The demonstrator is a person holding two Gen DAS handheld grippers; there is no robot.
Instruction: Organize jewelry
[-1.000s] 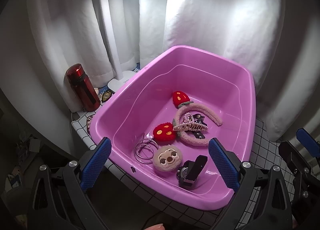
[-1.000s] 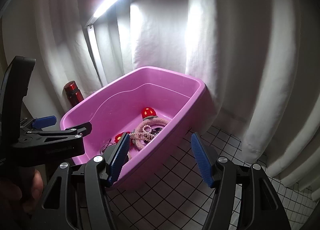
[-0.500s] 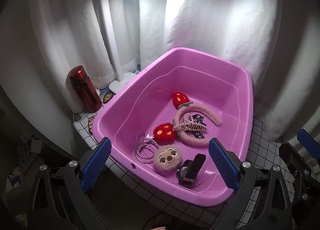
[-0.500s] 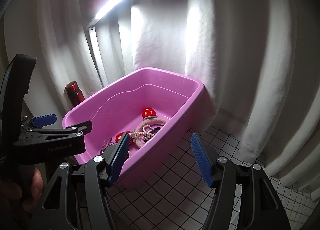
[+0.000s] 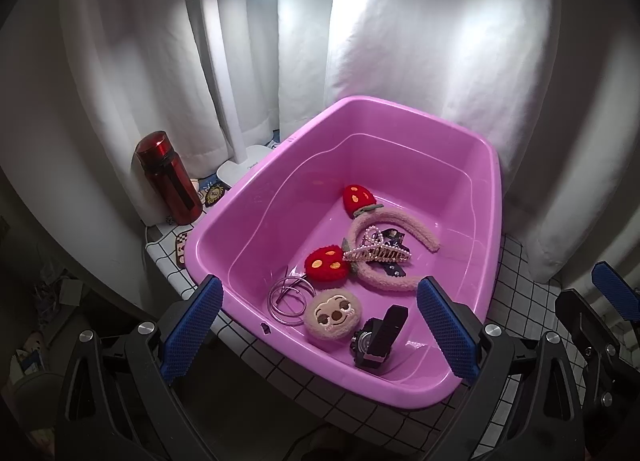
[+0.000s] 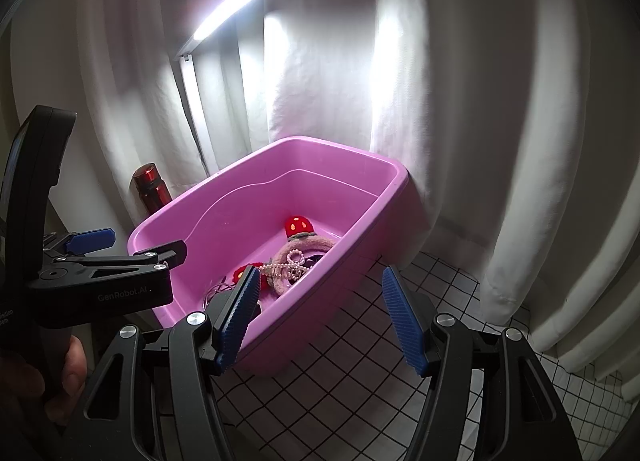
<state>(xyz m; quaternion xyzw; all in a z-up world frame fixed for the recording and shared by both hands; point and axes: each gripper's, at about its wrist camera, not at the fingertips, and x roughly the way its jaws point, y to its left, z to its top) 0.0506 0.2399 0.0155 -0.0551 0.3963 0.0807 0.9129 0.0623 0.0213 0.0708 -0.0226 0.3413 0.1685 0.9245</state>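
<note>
Both claws stand wide and hold nothing. Left claw (image 5: 318, 331) hangs over the near rim of the pink tub (image 5: 494, 165), fingers spread to either side of the pieces at the near end, a stance that suits either reaching in or drawing off. Right claw (image 6: 316, 317) is off to the tub's right side, above the checked cloth (image 6: 360, 377), with its left finger in front of the tub wall.

All the jewelry lies inside the tub, gathered toward the near end. Nearest the left claw: a black watch (image 5: 378, 337) tipped up on its strap, a round plush face (image 5: 334, 313) and thin wire hoops (image 5: 286, 299). Just beyond, a fuzzy headband (image 5: 384, 281) with two red strawberries (image 5: 325, 265) curves round a pearl hair clip (image 5: 378, 253).

With everything in one bin and no piece seen on the cloth, the scene fits either a finished gathering or a heap waiting to be sorted out.

Outside the tub, at back left, stand a red bottle (image 5: 168, 177) and a lamp (image 5: 240, 165).
</note>
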